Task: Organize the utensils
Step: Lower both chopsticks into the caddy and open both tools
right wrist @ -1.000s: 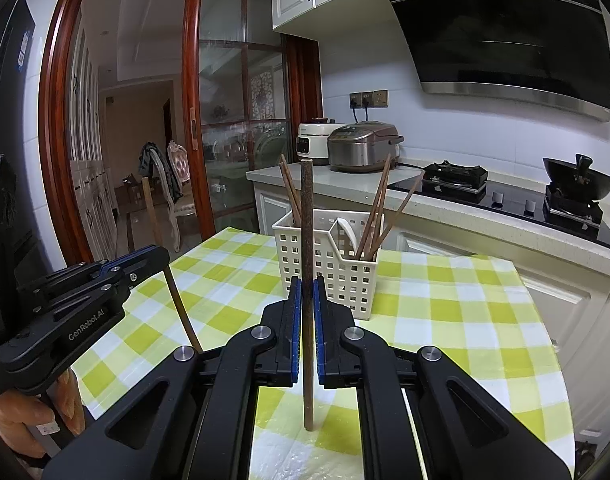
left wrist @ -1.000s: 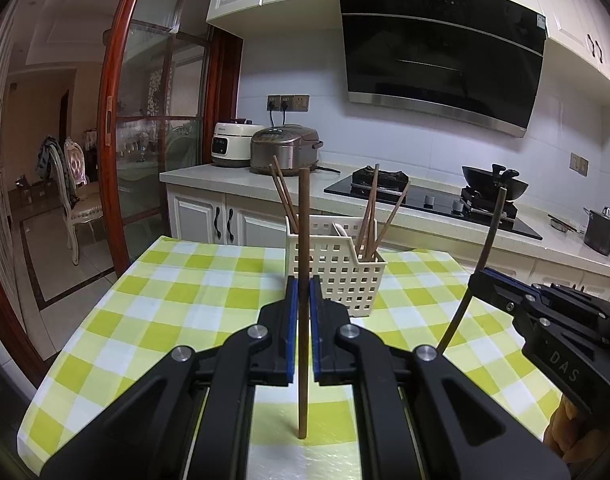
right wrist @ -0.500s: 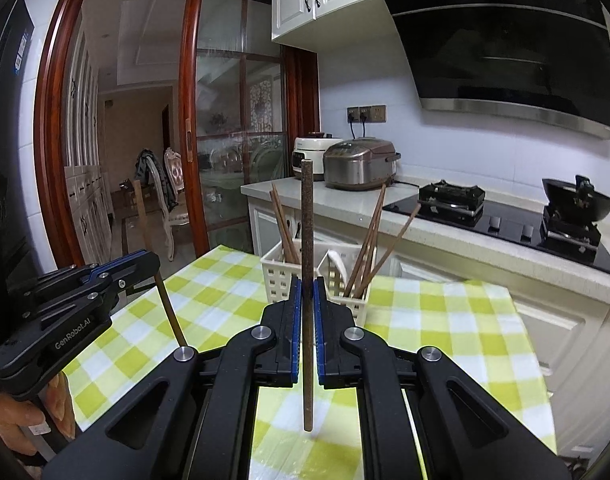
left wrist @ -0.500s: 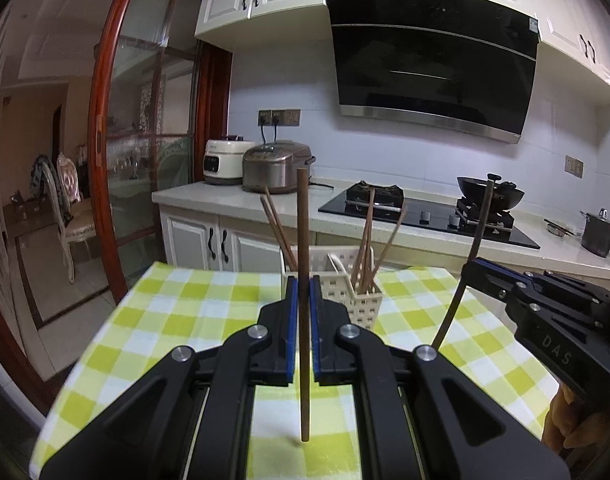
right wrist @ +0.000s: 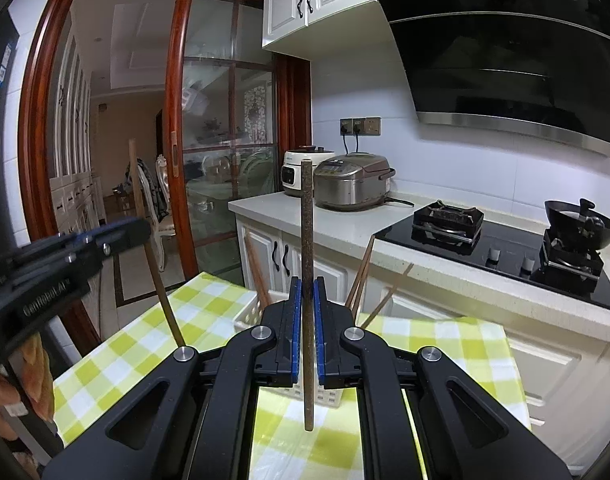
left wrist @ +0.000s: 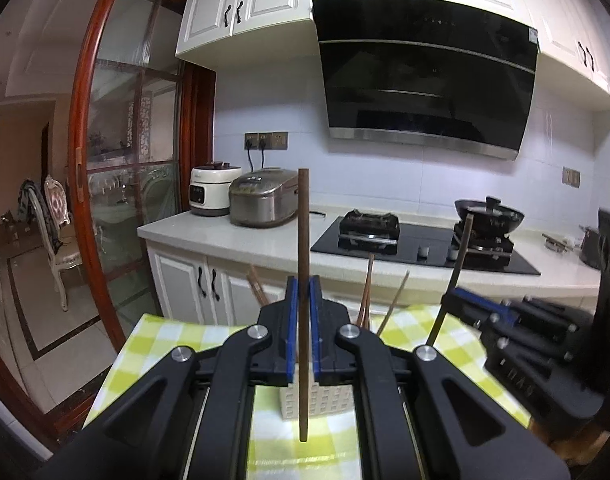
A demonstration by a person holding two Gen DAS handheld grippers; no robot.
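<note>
My left gripper (left wrist: 303,292) is shut on a dark brown chopstick (left wrist: 303,240) that stands upright between its blue pads. My right gripper (right wrist: 307,294) is shut on a second upright chopstick (right wrist: 307,240). Each gripper shows in the other's view, the right one (left wrist: 461,300) with its chopstick (left wrist: 459,264), the left one (right wrist: 137,228) with its chopstick (right wrist: 145,216). The white perforated utensil basket (left wrist: 325,400) stands on the table, mostly hidden behind the jaws, also seen in the right wrist view (right wrist: 249,316). Several chopsticks (left wrist: 367,292) lean in it.
The table wears a yellow-green checked cloth (left wrist: 177,344). Behind it runs a white counter (left wrist: 233,240) with two rice cookers (left wrist: 261,200), a black hob (left wrist: 417,244) and a wok (left wrist: 487,212). A glass sliding door (left wrist: 125,200) is on the left.
Both grippers have risen and tilted up with their chopsticks. The basket has dropped low in both views and is now mostly hidden behind the jaws.
</note>
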